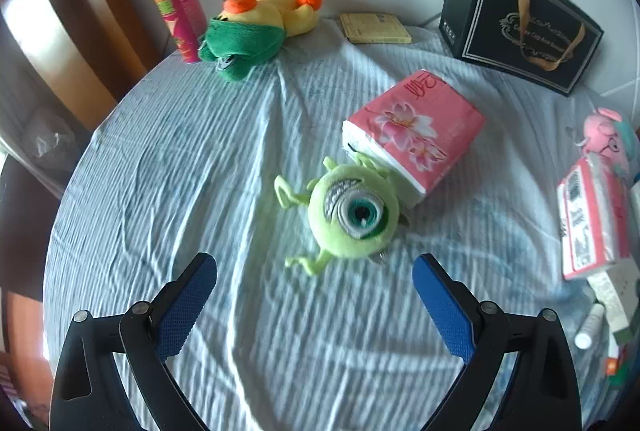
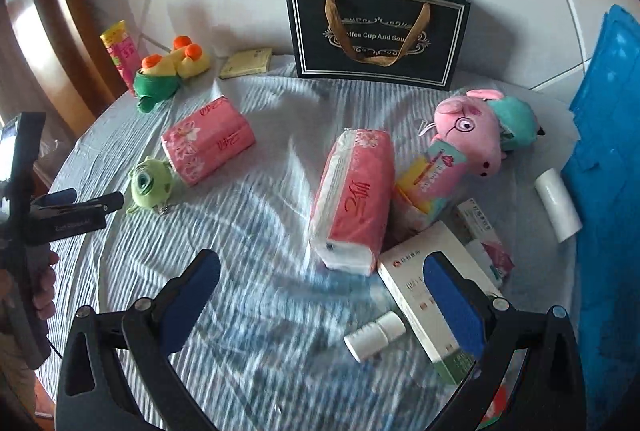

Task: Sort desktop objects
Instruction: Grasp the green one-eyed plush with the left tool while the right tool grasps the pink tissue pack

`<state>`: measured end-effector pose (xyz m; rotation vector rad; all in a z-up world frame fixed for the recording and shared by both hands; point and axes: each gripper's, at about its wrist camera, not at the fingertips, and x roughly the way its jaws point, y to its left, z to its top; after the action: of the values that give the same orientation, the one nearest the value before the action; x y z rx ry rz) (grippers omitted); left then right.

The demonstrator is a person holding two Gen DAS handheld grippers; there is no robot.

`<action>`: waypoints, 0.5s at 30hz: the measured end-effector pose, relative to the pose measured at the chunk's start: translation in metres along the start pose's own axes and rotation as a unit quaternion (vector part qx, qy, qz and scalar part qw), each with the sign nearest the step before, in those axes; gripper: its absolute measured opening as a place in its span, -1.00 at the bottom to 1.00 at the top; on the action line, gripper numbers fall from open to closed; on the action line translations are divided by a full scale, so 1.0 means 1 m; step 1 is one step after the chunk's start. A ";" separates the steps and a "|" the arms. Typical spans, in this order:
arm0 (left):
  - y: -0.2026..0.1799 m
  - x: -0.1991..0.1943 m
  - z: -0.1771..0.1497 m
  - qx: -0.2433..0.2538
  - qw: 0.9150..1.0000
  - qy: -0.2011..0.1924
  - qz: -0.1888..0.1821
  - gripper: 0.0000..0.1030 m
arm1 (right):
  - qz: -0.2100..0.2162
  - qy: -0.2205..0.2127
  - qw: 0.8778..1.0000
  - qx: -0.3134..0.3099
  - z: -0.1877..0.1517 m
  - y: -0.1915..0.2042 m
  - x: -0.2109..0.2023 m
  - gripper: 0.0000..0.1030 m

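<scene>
Here the left gripper (image 1: pixel 315 271), jaws wide and empty, faces the one-eyed green plush (image 1: pixel 354 213) lying just ahead, slightly right of centre; the right gripper (image 2: pixel 322 271), also wide and empty, is farther.

Soft daylight fills both views, brightest on the white wall behind the black gift box (image 2: pixel 378 31). Shadows fall soft-edged to the left of the box and of the snack tube (image 1: pixel 176 5). Glare streaks the wooden frame left of that tube. Fisheye bending curves the surface (image 1: pixel 240 159) edge, corners go black, and the cloth's stripes smear with slight motion blur.
</scene>
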<state>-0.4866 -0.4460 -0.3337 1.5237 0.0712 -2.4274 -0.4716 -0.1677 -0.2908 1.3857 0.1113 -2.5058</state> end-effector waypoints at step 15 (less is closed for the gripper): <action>-0.022 0.079 0.019 0.005 1.000 0.023 -0.005 0.86 | -0.013 0.037 0.999 0.020 0.010 -0.007 0.090 1.00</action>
<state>-0.5412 -0.4442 -0.3973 1.5884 0.0757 -2.4050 -0.5273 -0.1810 -0.3618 1.5024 0.0953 -2.4901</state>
